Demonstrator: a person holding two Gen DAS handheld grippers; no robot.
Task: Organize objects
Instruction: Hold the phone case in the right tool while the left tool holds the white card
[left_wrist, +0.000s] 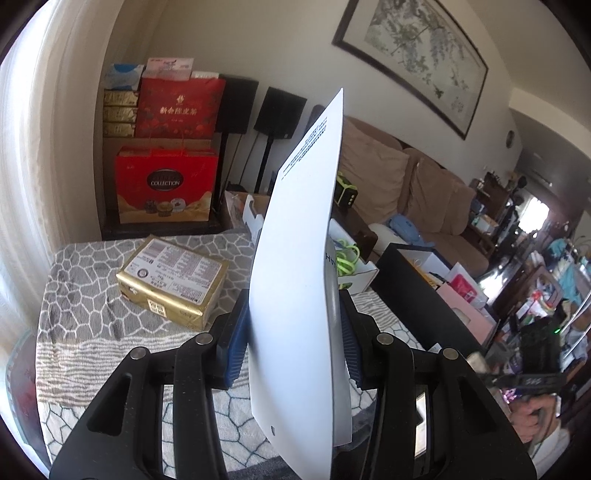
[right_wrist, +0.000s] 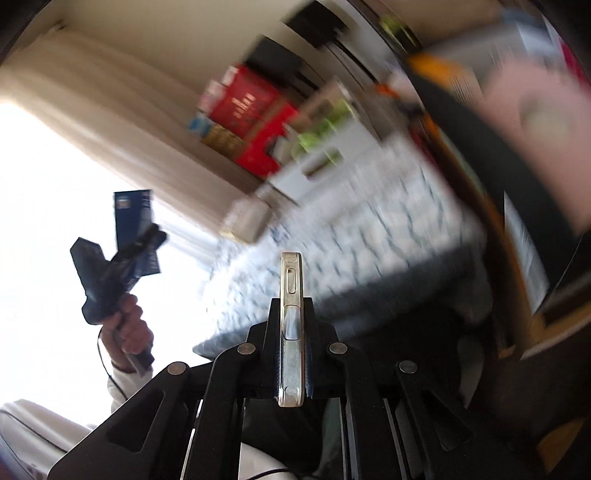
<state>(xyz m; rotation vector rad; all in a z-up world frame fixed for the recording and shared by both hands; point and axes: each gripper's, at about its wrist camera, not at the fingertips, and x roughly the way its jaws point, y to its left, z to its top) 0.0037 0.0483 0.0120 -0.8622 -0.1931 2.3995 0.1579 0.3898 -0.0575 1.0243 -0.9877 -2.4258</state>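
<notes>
Left claw (left_wrist: 295, 332) part-open, clamped on upright white box (left_wrist: 295, 277). Right claw (right_wrist: 291, 321) nearly closed, pinching silver phone (right_wrist: 291, 325) edge-on above bench (left_wrist: 92, 295).

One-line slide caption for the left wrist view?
Left gripper clamps an upright white box above a gold packet on the patterned cloth.

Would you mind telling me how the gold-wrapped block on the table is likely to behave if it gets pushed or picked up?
The gold-wrapped block lies flat on its broad face, so it should slide rather than tip or roll. Its foil looks smooth, perhaps slippery for a gripper. The patterned cloth beneath may bunch when it is pushed.
</notes>
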